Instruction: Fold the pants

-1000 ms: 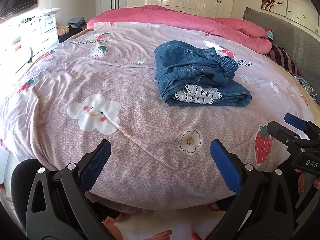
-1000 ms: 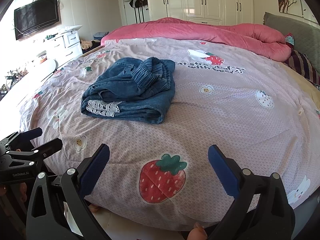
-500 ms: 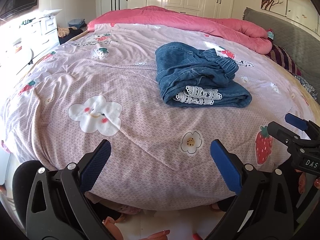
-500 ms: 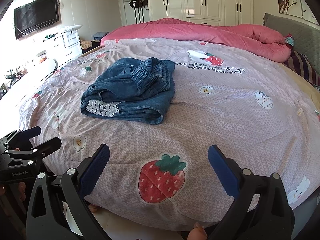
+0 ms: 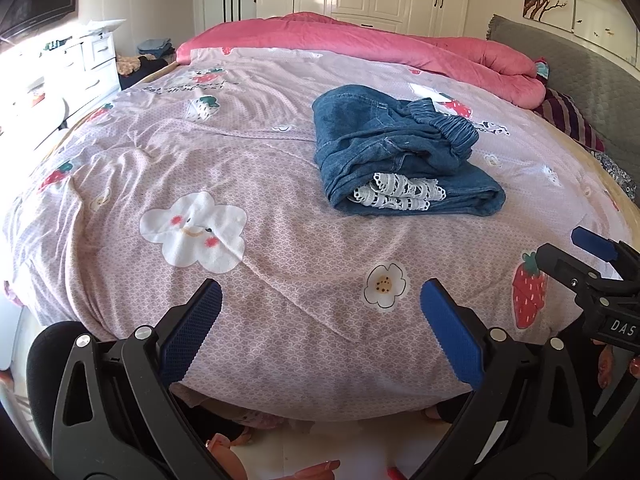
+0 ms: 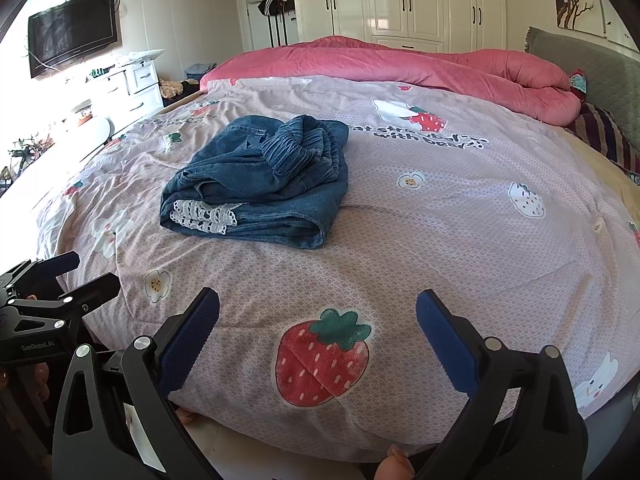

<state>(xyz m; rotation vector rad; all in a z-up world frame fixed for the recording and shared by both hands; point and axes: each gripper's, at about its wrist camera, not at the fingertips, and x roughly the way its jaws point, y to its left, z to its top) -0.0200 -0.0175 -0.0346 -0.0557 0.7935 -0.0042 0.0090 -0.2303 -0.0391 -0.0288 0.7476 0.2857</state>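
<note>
Both the black left gripper with blue ribbed pads (image 5: 320,320) and the matching right gripper (image 6: 318,322) hang released at the bed's near edge, holding nothing. Well beyond them, soft blue denim pants with white lace trim (image 5: 400,160) lie bundled on the pink strawberry-print quilt (image 5: 240,160). Pinching thick, bunched layers risks catching quilt or loosening the bundle.

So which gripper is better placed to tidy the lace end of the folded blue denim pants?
Left, marginally. The white lace trim on the folded blue denim pants faces the left gripper; the right gripper sees it further aside. Both jaws stand open.
</note>
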